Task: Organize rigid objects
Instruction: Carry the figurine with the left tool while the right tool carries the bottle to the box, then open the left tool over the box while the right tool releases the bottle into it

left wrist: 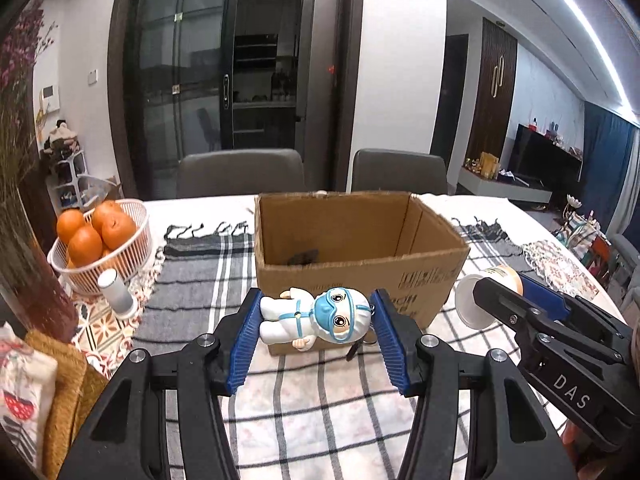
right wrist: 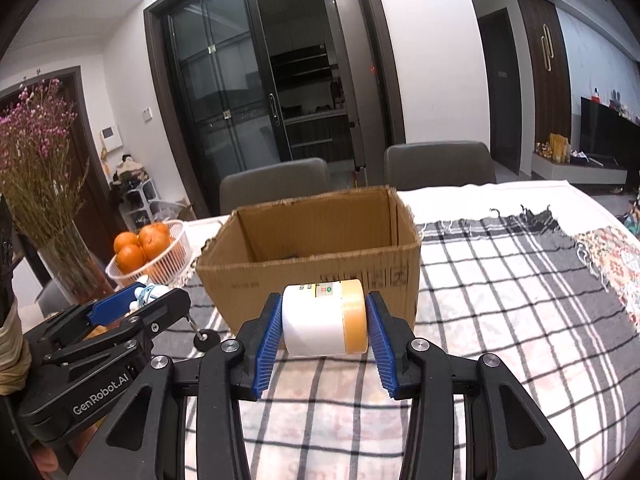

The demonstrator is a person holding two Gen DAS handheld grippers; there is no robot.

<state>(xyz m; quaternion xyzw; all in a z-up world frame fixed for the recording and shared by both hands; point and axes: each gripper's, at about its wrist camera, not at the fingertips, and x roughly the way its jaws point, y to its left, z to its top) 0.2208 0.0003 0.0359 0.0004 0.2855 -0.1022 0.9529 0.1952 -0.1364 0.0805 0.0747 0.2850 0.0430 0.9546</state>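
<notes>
My left gripper (left wrist: 316,314) is shut on a white and blue toy figure (left wrist: 316,316), held sideways just in front of the open cardboard box (left wrist: 352,276). A keyring hangs from the figure. My right gripper (right wrist: 324,318) is shut on a white jar with a yellow lid (right wrist: 324,320), held on its side in front of the same box (right wrist: 312,272). The right gripper (left wrist: 500,300) with its jar also shows in the left wrist view; the left gripper (right wrist: 140,300) shows in the right wrist view. A dark object (left wrist: 302,258) lies inside the box.
A white basket of oranges (left wrist: 96,240) and a small white cylinder (left wrist: 116,290) stand left of the box. A vase of dried flowers (right wrist: 60,248) is at far left. A checked cloth (right wrist: 500,280) covers the table. Two grey chairs (left wrist: 240,172) stand behind it.
</notes>
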